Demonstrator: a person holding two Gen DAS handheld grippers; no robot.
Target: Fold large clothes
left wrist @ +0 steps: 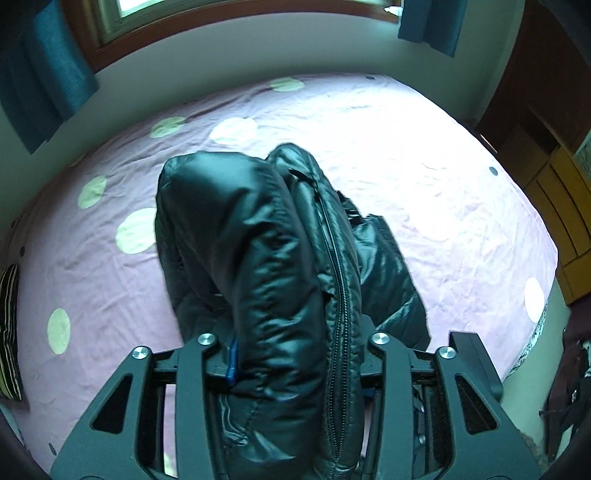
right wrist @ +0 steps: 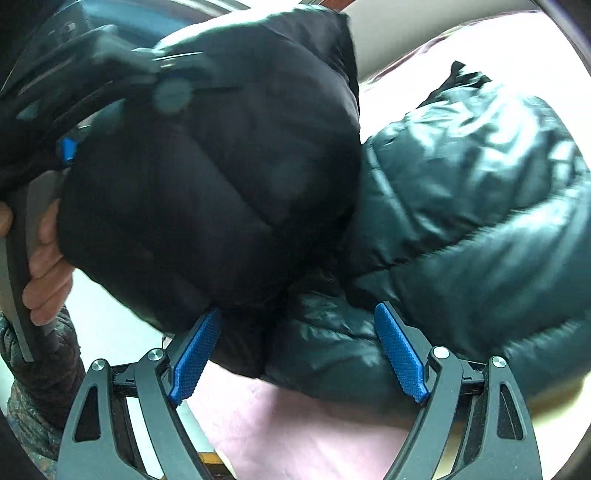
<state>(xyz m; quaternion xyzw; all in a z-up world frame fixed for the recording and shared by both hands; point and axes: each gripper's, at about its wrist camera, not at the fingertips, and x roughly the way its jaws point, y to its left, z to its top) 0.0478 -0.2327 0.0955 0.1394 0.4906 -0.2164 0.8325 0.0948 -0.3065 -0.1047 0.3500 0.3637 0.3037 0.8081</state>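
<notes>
Pink cotton covers the wide bed (left wrist: 424,177), and pale green and white round spots are printed on this sheet. Behind the bed we see a light wall, a window with a wooden frame (left wrist: 221,14) and teal curtains (left wrist: 40,77) on both sides of it. At the right side stands brown wooden furniture (left wrist: 554,206), and a striped cushion (left wrist: 9,332) lies at the left edge of the bed.

On the bed rests a big black puffer jacket (left wrist: 258,236) with shiny quilted fabric. One part of it is lifted from the sheet, and the rest lies in a heap on the pink sheet. Its black zipper (left wrist: 341,280) runs along the lifted part, towards the camera.

Our left gripper (left wrist: 291,354) has this thick fold of the jacket between its fingers; the padded fabric fills the whole gap and hides the pads almost fully, so the gripper is closed on the jacket, with the jaws only partly together because of the bulk.

Our right gripper (right wrist: 295,354) stands wide apart. Its blue ribbed pads (right wrist: 400,354) are near the jacket, and a dark fold lies between them, but we see a free gap at the right pad, so nothing is clamped.

In the right wrist view a hand (right wrist: 44,266) grasps the handle of the left gripper, blurred, beside the lifted black fold.
</notes>
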